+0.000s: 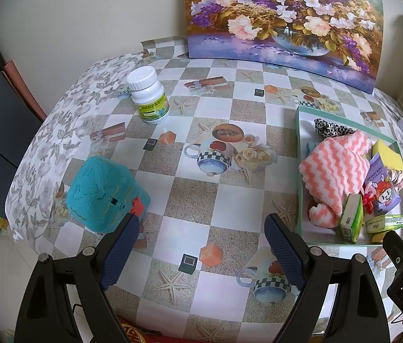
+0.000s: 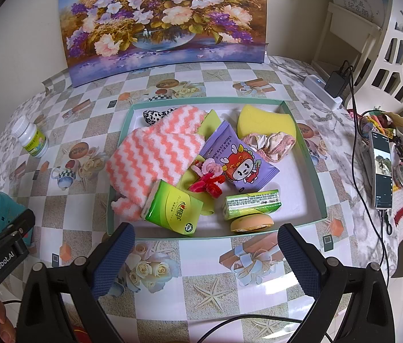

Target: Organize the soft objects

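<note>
while both tools hung over the checked tablecloth, the left gripper and the right gripper each stood spread wide with nothing between the pads. just past the right one lay the shallow green-rimmed tray, holding the soft things: an orange puff under a green tissue pack at the near edge, another tissue pack leaning on the pink-and-white fuzzy socks, a red fluffy flower, a purple wipes packet, a pink scrunchie, a yellow sponge and a spotted scrunchie at the far side. left of the tray, well apart, sat a teal plastic box close beside the left finger, and farther back a white pill bottle. a phone on cables lay to the right; a flower painting leaned on the wall behind.
</note>
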Motion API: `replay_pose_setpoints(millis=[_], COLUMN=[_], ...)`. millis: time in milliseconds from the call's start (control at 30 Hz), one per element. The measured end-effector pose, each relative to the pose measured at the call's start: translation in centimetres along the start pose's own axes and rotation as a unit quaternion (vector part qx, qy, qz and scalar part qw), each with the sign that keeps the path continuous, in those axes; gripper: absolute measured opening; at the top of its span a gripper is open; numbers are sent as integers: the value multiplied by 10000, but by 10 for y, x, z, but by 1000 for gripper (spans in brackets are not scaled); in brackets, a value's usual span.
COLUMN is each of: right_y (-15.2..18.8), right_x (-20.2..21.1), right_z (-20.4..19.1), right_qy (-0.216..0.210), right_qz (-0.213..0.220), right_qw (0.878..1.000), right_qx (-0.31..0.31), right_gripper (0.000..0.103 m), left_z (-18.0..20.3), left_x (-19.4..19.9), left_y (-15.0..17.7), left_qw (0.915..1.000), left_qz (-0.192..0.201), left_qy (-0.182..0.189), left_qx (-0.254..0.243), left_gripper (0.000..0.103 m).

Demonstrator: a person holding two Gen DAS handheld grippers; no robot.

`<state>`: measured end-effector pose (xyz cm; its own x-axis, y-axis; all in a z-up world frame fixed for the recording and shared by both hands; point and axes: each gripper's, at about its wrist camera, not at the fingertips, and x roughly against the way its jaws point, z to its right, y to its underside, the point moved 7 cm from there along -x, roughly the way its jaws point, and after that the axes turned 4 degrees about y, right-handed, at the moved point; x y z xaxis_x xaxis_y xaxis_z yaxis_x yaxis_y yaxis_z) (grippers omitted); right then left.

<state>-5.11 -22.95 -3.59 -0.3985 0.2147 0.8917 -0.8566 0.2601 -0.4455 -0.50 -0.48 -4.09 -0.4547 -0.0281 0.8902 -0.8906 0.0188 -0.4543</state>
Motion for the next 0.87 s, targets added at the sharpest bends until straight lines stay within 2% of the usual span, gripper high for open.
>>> replay_pose_setpoints(millis=[867], right_y=[0], right_x=[0], right_z=[0], right_qy=[5], right_qz=[-3], right_qw=[10000], right_qx=[1], right_gripper=[101], left_z=[-2], left_x=[0], left_y=[0], left_qw=[10000], left_qz=[-12], left_qy=[18], left_qx=[22], left_gripper=[89])
